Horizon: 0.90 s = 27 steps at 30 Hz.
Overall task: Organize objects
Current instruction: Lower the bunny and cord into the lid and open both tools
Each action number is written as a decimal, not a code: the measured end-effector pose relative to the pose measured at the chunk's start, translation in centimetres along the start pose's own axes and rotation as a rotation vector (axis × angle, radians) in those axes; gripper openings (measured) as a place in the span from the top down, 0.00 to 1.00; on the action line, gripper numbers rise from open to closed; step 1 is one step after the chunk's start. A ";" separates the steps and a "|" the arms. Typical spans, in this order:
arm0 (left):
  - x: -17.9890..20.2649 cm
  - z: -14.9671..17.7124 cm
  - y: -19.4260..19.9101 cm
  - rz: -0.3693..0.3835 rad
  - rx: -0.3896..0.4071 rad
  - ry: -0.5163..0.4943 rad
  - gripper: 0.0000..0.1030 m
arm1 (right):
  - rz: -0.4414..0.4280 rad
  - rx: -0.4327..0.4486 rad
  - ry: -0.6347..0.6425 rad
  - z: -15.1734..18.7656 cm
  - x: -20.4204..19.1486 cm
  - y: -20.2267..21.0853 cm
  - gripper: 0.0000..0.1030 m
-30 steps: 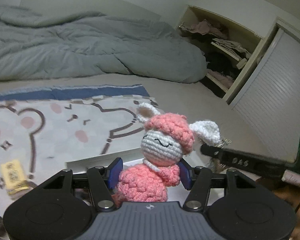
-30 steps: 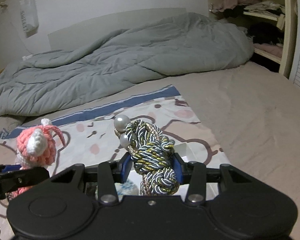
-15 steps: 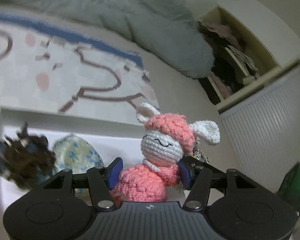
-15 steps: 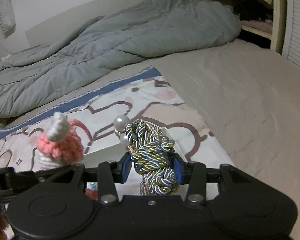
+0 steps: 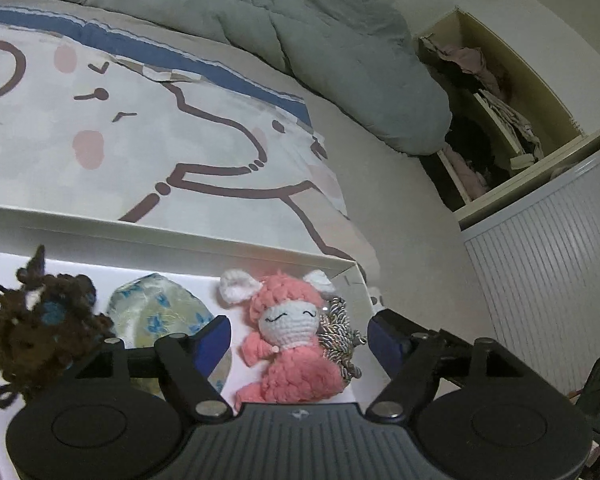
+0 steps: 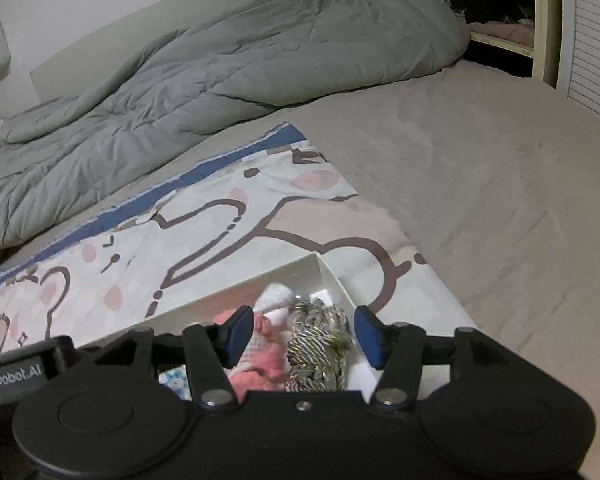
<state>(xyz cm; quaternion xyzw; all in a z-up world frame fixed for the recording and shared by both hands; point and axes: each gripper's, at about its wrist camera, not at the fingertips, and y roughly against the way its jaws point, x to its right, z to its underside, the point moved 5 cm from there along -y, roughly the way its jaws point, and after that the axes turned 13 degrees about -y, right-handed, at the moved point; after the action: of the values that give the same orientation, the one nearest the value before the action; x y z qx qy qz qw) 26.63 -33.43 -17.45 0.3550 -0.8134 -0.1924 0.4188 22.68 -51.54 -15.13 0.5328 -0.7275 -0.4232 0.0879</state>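
A pink crochet bunny (image 5: 288, 344) lies on its back in the white box (image 5: 180, 236), between the wide-open fingers of my left gripper (image 5: 300, 340). A twisted grey-gold cord with pearls (image 5: 338, 334) lies beside it on the right. In the right wrist view the cord (image 6: 320, 344) lies in the box (image 6: 336, 276) between the open fingers of my right gripper (image 6: 300, 338), with the bunny (image 6: 266, 354) to its left. Both grippers are empty and hover just above the box.
A brown yarn bundle (image 5: 36, 324) and a pale floral pouch (image 5: 156, 312) also lie in the box. The box sits on a cartoon-print cloth (image 5: 100, 128) on the bed. A grey duvet (image 6: 220, 60) lies behind; an open wardrobe (image 5: 496, 108) stands at right.
Both grippers came down over the box and opened. The bunny and the cord dropped out of the fingers and now lie side by side in the box.
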 end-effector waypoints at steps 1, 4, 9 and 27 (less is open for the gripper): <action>0.0 0.0 0.2 -0.003 0.001 -0.005 0.26 | 0.001 -0.004 0.002 0.1 0.0 0.0 0.45; 0.1 0.0 0.6 -0.016 -0.002 -0.030 0.26 | 0.009 -0.009 0.016 0.3 0.1 0.1 0.45; 0.2 0.1 1.4 -0.034 -0.008 -0.053 0.27 | 0.001 -0.008 0.022 0.3 0.1 1.0 0.46; 2.2 0.6 7.9 -0.142 0.001 -0.197 0.27 | -0.020 0.004 0.060 0.8 -0.9 5.7 0.46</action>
<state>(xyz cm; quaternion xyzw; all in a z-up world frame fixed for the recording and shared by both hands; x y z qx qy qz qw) 22.02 -29.70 -11.76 0.3912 -0.8235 -0.2548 0.3222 18.61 -49.94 -11.23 0.5527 -0.7200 -0.4065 0.1043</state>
